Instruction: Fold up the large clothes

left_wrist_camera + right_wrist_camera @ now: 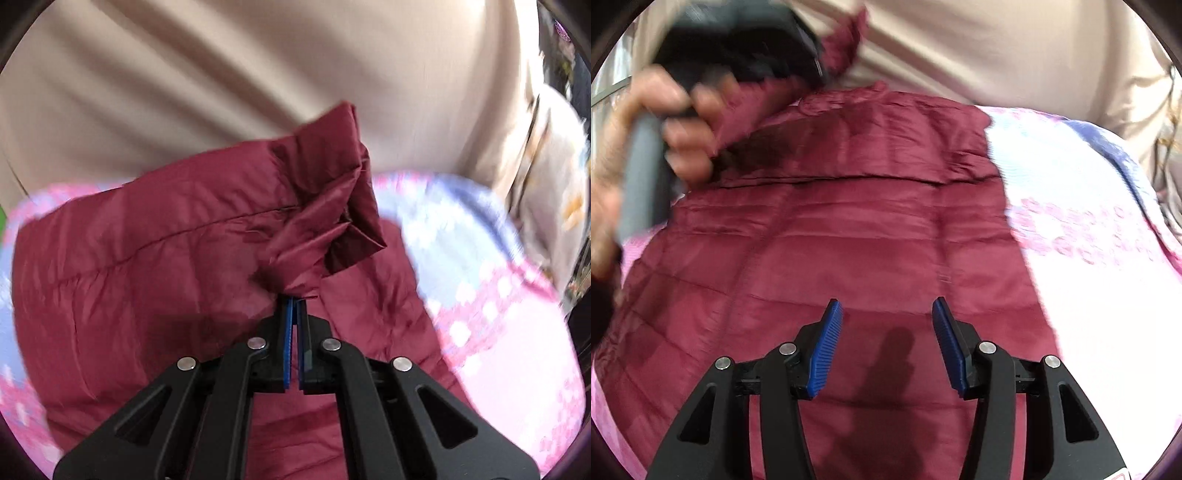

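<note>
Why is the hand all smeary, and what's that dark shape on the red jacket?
Right wrist view: the hand is motion-blurred, and the dark shape is a shadow on the red jacket, ahead of the open jaws. Left wrist view: the flowery blanket smears at the edges; the jacket's cuff stays sharp. Both views bulge, fisheye-style.

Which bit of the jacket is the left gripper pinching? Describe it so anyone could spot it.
Find the maroon quilted jacket spread on the pink and blue floral bedspread. The left gripper is shut on its sleeve cuff, the crumpled, unquilted open end lifted above the flat padded body.
</note>
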`<control>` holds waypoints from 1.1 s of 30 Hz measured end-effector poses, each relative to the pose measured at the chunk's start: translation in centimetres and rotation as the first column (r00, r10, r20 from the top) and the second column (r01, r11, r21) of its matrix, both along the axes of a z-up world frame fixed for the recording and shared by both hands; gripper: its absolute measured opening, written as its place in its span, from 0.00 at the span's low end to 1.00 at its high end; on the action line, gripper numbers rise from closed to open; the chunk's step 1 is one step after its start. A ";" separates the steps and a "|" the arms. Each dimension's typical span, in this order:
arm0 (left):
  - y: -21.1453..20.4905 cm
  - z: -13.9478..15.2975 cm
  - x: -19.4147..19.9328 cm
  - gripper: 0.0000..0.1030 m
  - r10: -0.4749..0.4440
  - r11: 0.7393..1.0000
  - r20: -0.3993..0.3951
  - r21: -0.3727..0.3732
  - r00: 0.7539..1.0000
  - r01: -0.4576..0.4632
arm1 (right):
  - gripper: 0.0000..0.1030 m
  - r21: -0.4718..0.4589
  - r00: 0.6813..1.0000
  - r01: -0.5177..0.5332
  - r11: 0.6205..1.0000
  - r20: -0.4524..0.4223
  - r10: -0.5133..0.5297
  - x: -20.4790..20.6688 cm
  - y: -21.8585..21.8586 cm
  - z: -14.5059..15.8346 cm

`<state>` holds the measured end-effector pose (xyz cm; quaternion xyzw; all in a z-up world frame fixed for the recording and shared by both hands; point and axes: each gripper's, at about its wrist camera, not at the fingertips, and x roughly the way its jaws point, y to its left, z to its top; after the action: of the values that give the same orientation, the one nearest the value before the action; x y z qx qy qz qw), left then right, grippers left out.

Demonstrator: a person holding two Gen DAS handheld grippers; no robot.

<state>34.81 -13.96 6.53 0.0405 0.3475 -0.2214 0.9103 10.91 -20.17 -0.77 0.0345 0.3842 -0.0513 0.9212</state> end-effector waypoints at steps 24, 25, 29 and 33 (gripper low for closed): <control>25.8 -7.1 0.8 0.90 0.362 0.889 -0.283 -0.181 0.888 -0.420 | 0.61 0.312 0.993 -0.012 0.950 -0.105 0.046 15.0 -7.0 -0.6; 26.7 -7.6 1.0 0.90 0.365 0.878 -0.298 -0.204 0.882 -0.432 | 0.60 0.310 0.993 -0.016 0.950 -0.110 0.052 15.4 -6.6 -0.9; 27.2 -8.8 2.3 0.90 0.383 0.864 -0.324 -0.207 0.865 -0.459 | 0.23 0.269 0.990 -0.041 0.962 -0.117 0.075 17.1 -4.8 -1.3; 25.9 -8.2 3.4 0.43 0.411 0.878 -0.286 -0.131 0.866 -0.460 | 0.02 0.186 0.997 -0.044 0.981 -0.056 0.055 18.0 -3.5 1.0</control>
<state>38.21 11.91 -1.71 -0.1565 0.4358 -0.0456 0.8852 28.95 -23.66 0.25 0.1088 0.4158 0.0067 0.9029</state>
